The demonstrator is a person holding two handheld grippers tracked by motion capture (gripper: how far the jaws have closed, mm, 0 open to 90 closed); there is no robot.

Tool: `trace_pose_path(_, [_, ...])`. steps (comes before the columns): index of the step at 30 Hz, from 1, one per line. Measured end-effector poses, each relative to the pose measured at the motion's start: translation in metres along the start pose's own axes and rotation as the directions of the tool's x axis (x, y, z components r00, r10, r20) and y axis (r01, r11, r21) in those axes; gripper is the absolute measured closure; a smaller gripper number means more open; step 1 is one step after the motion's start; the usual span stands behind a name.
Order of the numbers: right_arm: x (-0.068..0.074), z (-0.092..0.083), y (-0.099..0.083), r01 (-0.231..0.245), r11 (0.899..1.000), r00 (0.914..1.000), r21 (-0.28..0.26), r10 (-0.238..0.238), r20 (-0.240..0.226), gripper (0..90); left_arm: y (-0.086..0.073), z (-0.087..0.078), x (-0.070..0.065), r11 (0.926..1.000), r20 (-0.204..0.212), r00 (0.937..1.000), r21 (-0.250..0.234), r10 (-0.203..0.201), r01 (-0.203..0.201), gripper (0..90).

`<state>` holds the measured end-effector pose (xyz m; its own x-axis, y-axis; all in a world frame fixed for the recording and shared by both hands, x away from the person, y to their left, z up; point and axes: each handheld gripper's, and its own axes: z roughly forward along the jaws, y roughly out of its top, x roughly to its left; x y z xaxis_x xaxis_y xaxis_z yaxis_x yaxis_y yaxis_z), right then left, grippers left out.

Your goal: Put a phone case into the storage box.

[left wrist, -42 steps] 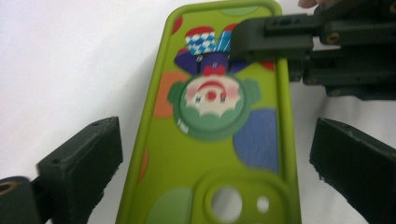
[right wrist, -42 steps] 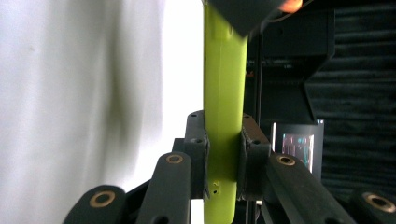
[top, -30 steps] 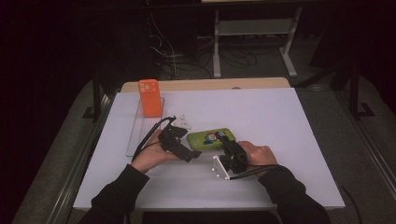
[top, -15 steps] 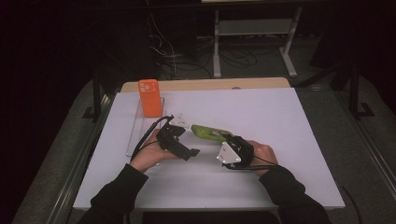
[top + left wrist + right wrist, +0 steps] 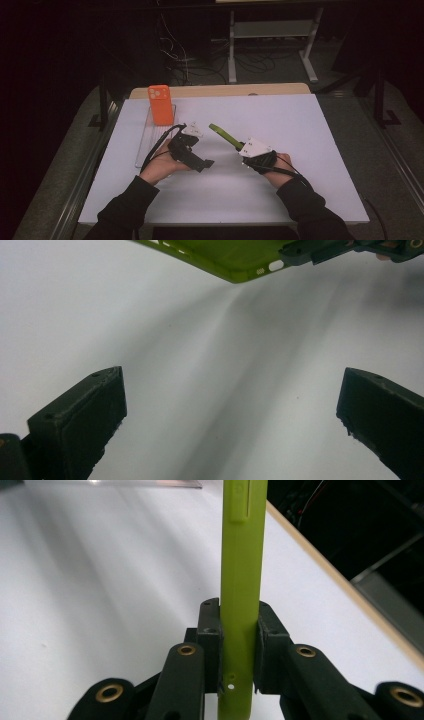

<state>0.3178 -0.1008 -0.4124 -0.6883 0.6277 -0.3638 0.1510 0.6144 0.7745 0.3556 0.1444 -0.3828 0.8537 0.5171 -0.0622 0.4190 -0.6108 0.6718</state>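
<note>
My right gripper [image 5: 239, 146] is shut on one end of a lime-green phone case [image 5: 222, 134] and holds it edge-on, tilted up off the white table toward the far left. In the right gripper view the case [image 5: 242, 580] stands pinched between the two black pads [image 5: 210, 625] of my right gripper [image 5: 239, 625]. My left gripper [image 5: 205, 164] rests low on the table just left of the case, open with nothing between its jaws [image 5: 232, 405]. The left gripper view catches the case's lower edge [image 5: 225, 257] above bare table.
An orange phone [image 5: 161, 104] stands upright at the far end of a clear tray [image 5: 148, 145] on the left of the white table [image 5: 300, 190]. A wooden strip [image 5: 225, 91] edges the far side. Cables and a metal stand lie on the dark floor beyond.
The green case lay flat on the table between the grippers; now the right gripper has lifted it and turned it edge-on. The left gripper has stayed where it was.
</note>
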Motion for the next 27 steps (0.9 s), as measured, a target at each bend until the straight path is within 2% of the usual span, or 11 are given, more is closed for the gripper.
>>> trace_pose_path(3, [-0.004, 0.0, 0.0, -0.063, 0.998, 0.9974, -0.002, 0.063, -0.036, 76.0, 0.0, 0.0, 0.0, 1.0, 0.0, 1.0, -0.001, -0.002, 0.002, 0.0])
trace_pose_path(5, [-0.006, 0.0, 0.0, -0.11, 0.994, 0.9924, 0.0, 0.11, -0.054, 76.0, 0.0, -0.001, 0.002, 0.9998, -0.002, 0.9999, 0.013, 0.017, -0.017, 0.0])
trace_pose_path(7, [-0.008, -0.001, 0.0, -0.166, 0.986, 0.9832, 0.004, 0.166, -0.075, 76.0, 0.0, -0.001, 0.002, 1.0, -0.001, 1.0, 0.002, 0.0, 0.0, 0.0])
trace_pose_path(10, [-0.012, 0.0, -0.001, -0.211, 0.977, 0.9726, 0.007, 0.211, -0.098, 76.0, 0.0, -0.002, 0.003, 1.0, 0.001, 1.0, 0.003, 0.003, -0.003, 0.0])
trace_pose_path(16, [-0.02, 0.002, -0.004, -0.327, 0.945, 0.9341, 0.018, 0.326, -0.145, 76.1, 0.001, -0.004, 0.006, 0.9996, -0.007, 0.9999, -0.022, -0.015, 0.015, 0.0])
trace_pose_path(17, [-0.02, 0.002, -0.004, -0.363, 0.932, 0.9186, 0.015, 0.361, -0.161, 76.0, 0.001, -0.004, 0.006, 0.9991, -0.008, 0.9997, -0.036, -0.024, 0.024, 0.0])
trace_pose_path(18, [-0.02, 0.002, -0.004, -0.384, 0.923, 0.9091, 0.014, 0.381, -0.169, 76.0, 0.002, -0.004, 0.006, 0.9983, -0.004, 0.9992, -0.043, -0.04, 0.04, 0.0])
trace_pose_path(20, [-0.021, 0.002, -0.005, -0.411, 0.912, 0.8962, 0.009, 0.406, -0.179, 76.0, 0.002, -0.005, 0.008, 0.9964, 0.002, 0.9985, -0.065, -0.054, 0.054, 0.0])
trace_pose_path(23, [-0.02, 0.001, -0.004, -0.429, 0.903, 0.887, 0.006, 0.422, -0.186, 76.0, 0.004, -0.006, 0.011, 0.9873, 0.016, 0.9946, -0.12, -0.102, 0.104, 0.0])
trace_pose_path(25, [-0.02, 0.001, -0.004, -0.426, 0.905, 0.8892, -0.002, 0.419, -0.184, 76.0, 0.006, -0.007, 0.012, 0.9798, 0.03, 0.9908, -0.148, -0.132, 0.135, 0.0])
trace_pose_path(27, [-0.019, 0.0, -0.003, -0.439, 0.899, 0.8826, -0.005, 0.43, -0.19, 76.1, 0.008, -0.007, 0.013, 0.9734, 0.045, 0.9883, -0.172, -0.146, 0.151, 0.0])
